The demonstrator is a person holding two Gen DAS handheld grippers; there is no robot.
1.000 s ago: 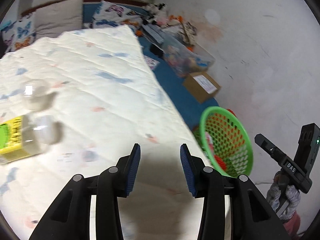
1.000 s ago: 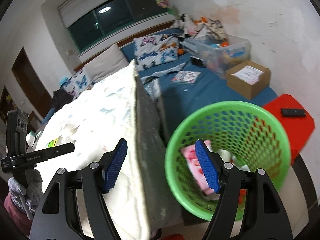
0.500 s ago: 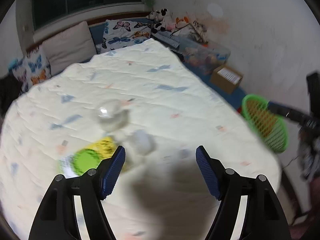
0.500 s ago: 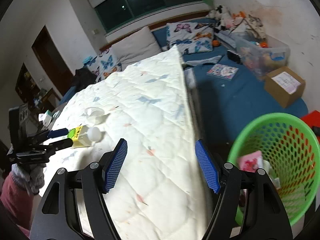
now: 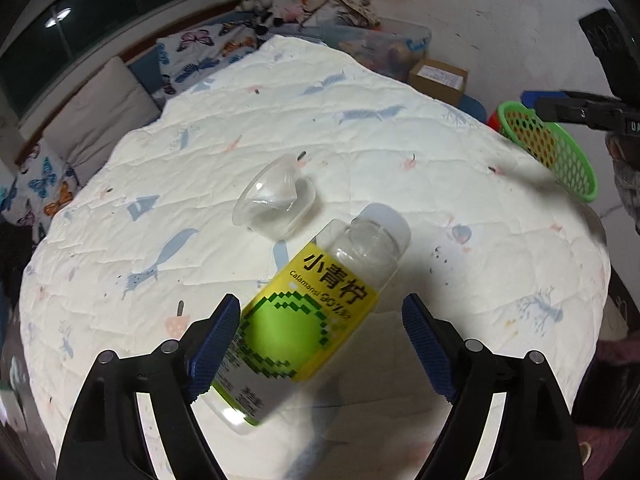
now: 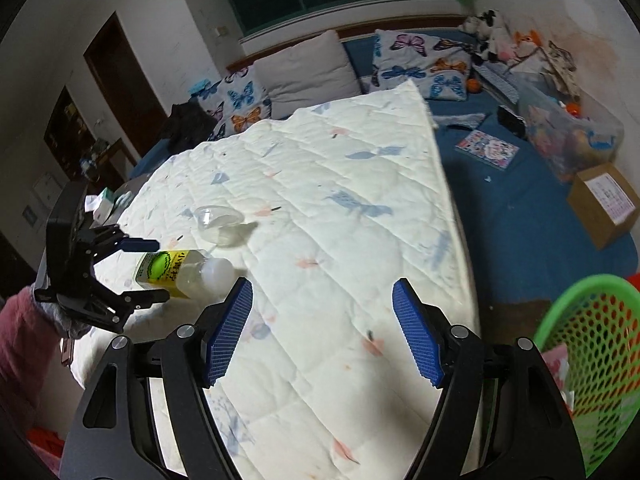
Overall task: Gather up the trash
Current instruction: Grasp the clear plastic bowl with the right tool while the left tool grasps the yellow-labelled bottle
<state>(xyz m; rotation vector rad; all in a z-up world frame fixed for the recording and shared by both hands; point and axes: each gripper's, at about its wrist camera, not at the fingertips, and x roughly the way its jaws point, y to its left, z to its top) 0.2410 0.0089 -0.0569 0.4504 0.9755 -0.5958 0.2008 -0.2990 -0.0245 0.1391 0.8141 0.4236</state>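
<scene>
A clear bottle (image 5: 320, 304) with a yellow-green label and a white cap lies on its side on the white quilt (image 5: 400, 160). My left gripper (image 5: 320, 320) hangs over it, jaws opening. The bottle lies between the fingers; the right pad (image 5: 424, 344) stands clear of it. Just beyond it is a clear plastic cup (image 5: 276, 200), tipped over. My right gripper (image 6: 322, 300) is open over bare quilt (image 6: 340, 216), holding nothing. From it I see the bottle (image 6: 176, 268), the cup (image 6: 220, 220) and the left gripper (image 6: 160, 270) at the left. The green mesh basket (image 6: 592, 340) holds trash at the lower right.
The basket (image 5: 548, 152) stands off the quilt's right edge, beside the right gripper (image 5: 580, 110). Butterfly pillows (image 6: 420, 64), a cardboard box (image 6: 604, 204), a clear storage bin (image 6: 572, 136) and a booklet (image 6: 488, 148) lie on the blue sheet beyond the quilt.
The left gripper swung from the quilt's edge by the basket to over the bottle, and its jaws widened. The right gripper swung left from the basket to over the quilt.
</scene>
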